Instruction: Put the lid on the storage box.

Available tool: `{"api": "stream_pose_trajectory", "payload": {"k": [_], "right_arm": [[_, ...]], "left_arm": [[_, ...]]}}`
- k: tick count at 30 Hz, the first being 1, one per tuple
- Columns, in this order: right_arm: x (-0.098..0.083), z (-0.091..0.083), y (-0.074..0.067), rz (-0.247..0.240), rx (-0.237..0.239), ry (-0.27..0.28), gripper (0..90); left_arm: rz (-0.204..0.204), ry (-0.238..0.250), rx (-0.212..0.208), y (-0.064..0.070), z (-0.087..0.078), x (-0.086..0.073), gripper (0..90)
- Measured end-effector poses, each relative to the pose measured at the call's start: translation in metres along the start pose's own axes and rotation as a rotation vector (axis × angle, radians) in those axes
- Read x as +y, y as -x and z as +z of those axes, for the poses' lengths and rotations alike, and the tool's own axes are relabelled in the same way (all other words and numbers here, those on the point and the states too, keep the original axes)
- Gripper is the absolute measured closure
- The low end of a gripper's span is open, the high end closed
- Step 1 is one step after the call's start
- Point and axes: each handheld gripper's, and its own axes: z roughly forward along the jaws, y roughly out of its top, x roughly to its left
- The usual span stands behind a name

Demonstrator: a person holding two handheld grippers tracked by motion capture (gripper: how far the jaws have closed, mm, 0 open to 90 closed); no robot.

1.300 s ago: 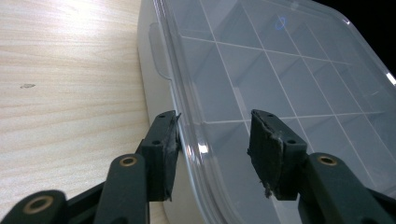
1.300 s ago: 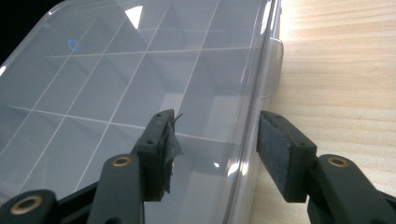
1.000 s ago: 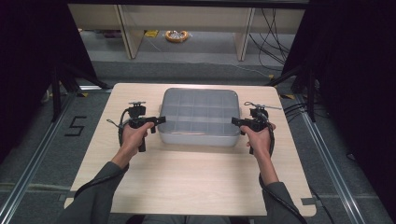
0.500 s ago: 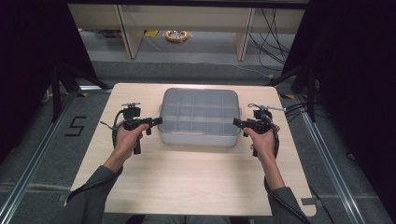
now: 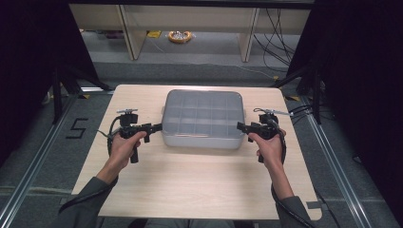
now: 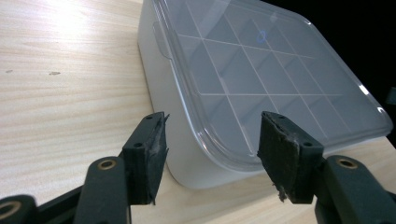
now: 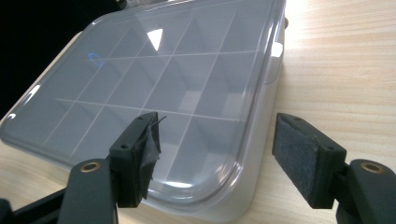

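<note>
Moved since last look: left gripper [image 5: 157, 127] has slid out to the left, so its tips now sit just at the box's left edge instead of over it; the right one barely budged.
Left tongs: jaws have just been opening, about halfway apart now, pads [image 6: 149, 154] clear of the box, its near corner showing between them, nothing pinched.
Right tongs: right gripper [image 5: 241, 127] jaws have been easing apart too but have about settled, fairly wide, pads [image 7: 303, 156] not pressing on anything; tips right at the box's right edge.
Box: compartment box [image 5: 203, 118], pale grey, in the middle of the table, a bit toward the far side, flat on it.
Lid: clear lid [image 6: 261, 79] shut on top.
Inside: dividers make a grid, four across and three deep as far as I can count from above; every cell I can see looks bare.
Surface: light wood table [image 5: 190, 180], rounded corners, couple of tiny dark specks near the box.
Room: dark curtains both sides, grey floor with a "5" [image 5: 77, 128] marked on it, wooden shelf legs at the back, a yellowish coil [image 5: 179, 36] on the floor, cables on the right.
Count: one box, one lid, two grippers, two hands.
</note>
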Motion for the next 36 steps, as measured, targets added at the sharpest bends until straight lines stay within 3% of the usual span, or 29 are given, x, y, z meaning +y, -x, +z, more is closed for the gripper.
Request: {"api": "stream_pose_trajectory", "payload": {"k": [3,7,8,11,12,15,18,19,21,22,24,36], "right_arm": [[-0.003,-0.003,-0.003,-0.010,0.004,0.009,32.9],[-0.010,-0.008,-0.006,-0.029,0.012,0.011,32.9],[-0.013,-0.011,-0.009,-0.001,0.015,0.010,32.8],[-0.016,-0.016,-0.008,-0.046,0.011,0.027,32.6],[-0.016,-0.018,-0.010,-0.026,0.016,0.020,32.5],[-0.017,-0.020,-0.008,-0.053,0.018,0.038,32.4],[-0.019,-0.023,-0.012,-0.014,0.023,0.024,31.9],[-0.020,-0.022,-0.010,-0.043,0.025,0.030,31.7],[-0.021,-0.022,-0.010,-0.053,0.028,0.031,30.8],[-0.022,-0.024,-0.012,-0.034,0.030,0.025,30.2],[-0.024,-0.024,-0.012,-0.063,0.027,0.016,29.0],[-0.036,-0.037,-0.015,-0.084,0.043,0.017,25.2]], "left_arm": [[0.012,0.014,-0.028,0.001,-0.008,-0.005,40.1],[0.021,0.011,-0.030,0.001,-0.013,-0.011,39.9],[0.022,0.010,-0.034,0.001,-0.014,-0.011,39.7],[0.022,0.018,-0.029,0.002,-0.018,-0.014,39.6],[0.029,0.018,-0.036,0.002,-0.019,-0.015,39.6],[0.032,0.013,-0.040,0.005,-0.022,-0.018,39.3],[0.051,0.017,-0.042,0.008,-0.022,-0.020,38.7],[0.057,0.014,-0.034,0.009,-0.023,-0.021,38.5],[0.066,0.010,-0.042,0.011,-0.022,-0.022,37.8],[0.068,0.009,-0.039,0.012,-0.022,-0.023,36.9],[0.068,-0.001,-0.045,0.015,-0.020,-0.028,35.1],[0.086,-0.015,-0.064,0.021,-0.023,-0.040,31.8]]}}
